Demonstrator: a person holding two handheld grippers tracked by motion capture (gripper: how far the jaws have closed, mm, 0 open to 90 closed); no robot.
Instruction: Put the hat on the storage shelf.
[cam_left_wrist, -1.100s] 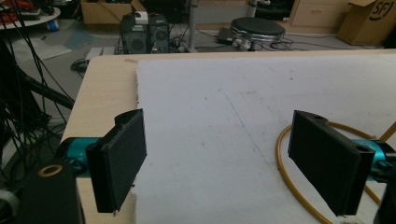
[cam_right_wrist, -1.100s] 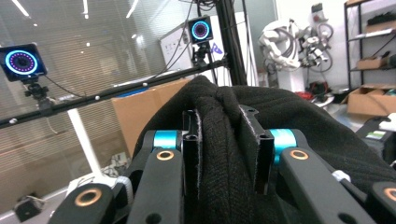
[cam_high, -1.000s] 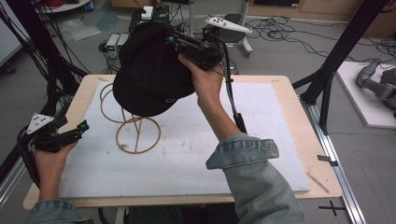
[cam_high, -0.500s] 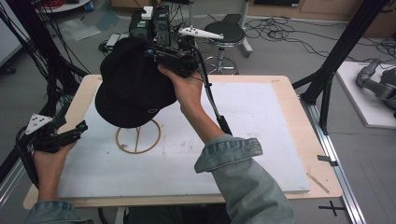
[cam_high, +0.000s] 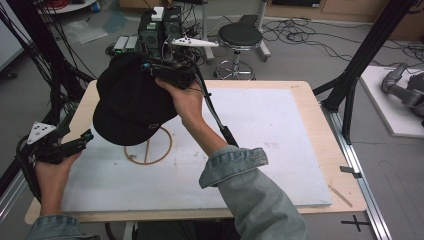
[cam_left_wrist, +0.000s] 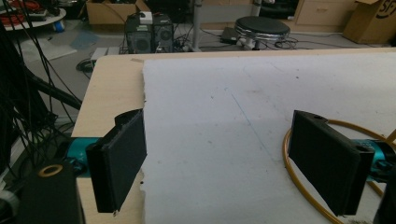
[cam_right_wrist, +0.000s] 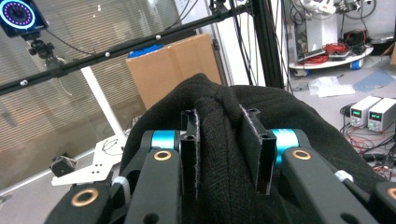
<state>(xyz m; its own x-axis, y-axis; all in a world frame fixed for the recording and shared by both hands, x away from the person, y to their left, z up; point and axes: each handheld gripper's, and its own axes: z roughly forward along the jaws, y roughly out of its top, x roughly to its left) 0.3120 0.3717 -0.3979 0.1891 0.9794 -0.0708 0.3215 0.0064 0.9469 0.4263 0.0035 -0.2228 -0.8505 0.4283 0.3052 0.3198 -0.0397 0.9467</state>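
A black cap (cam_high: 127, 107) hangs in the air over the left part of the table, and my right gripper (cam_high: 150, 69) is shut on a fold of its fabric at the crown. In the right gripper view the black cloth (cam_right_wrist: 219, 107) is pinched between the two pads of that gripper (cam_right_wrist: 229, 154). Under the cap lies the wooden ring base of a hat stand (cam_high: 148, 150); the cap hides the stand's upper part. My left gripper (cam_high: 85, 137) rests at the table's left edge, open and holding nothing. Between its pads (cam_left_wrist: 219, 163) there is bare board, with the ring (cam_left_wrist: 348, 125) to the right.
A white foam board (cam_high: 260, 130) covers most of the wooden table (cam_high: 320, 115). Behind the table stand a round stool (cam_high: 240, 37) and electronic boxes (cam_high: 160, 25) among floor cables. Black frame posts rise at the left and right.
My right gripper has carried the cap leftward and downward toward the stand, so the cap now covers the stand's upper loops. The left gripper has stayed where it was.
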